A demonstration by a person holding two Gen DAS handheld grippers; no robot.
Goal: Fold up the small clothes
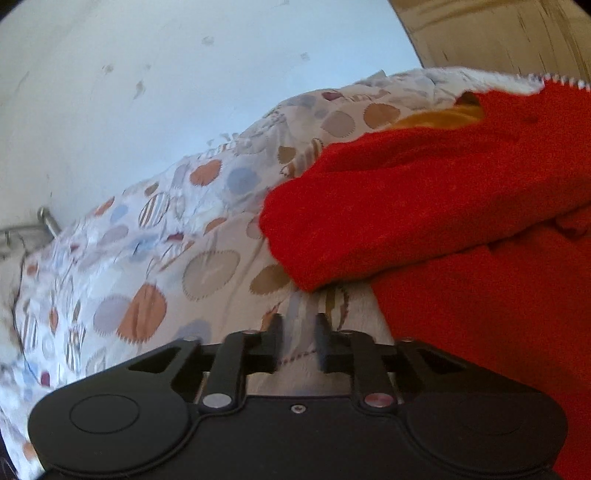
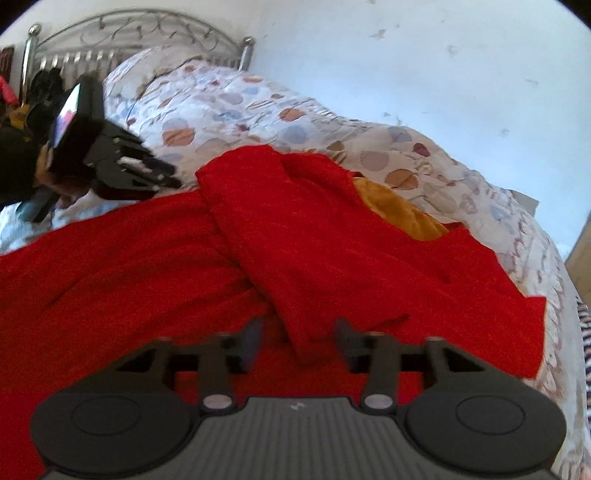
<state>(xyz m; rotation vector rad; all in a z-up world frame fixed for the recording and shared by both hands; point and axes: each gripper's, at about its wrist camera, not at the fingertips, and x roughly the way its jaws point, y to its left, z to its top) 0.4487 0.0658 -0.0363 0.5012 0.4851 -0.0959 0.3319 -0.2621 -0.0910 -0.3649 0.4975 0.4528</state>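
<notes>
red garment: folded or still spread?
Partly folded: one sleeve of the red garment lies across its body on the quilt; the rest lies spread.

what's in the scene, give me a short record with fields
garment: red knit top, lying on the bed with one sleeve folded across its body
inside neck: mustard lining visible
surface: patterned quilt with circles
left gripper: open, over the quilt beside the top, nothing held
right gripper: open, sleeve end between its fingers, not pinched
background: metal headboard, white wall
</notes>
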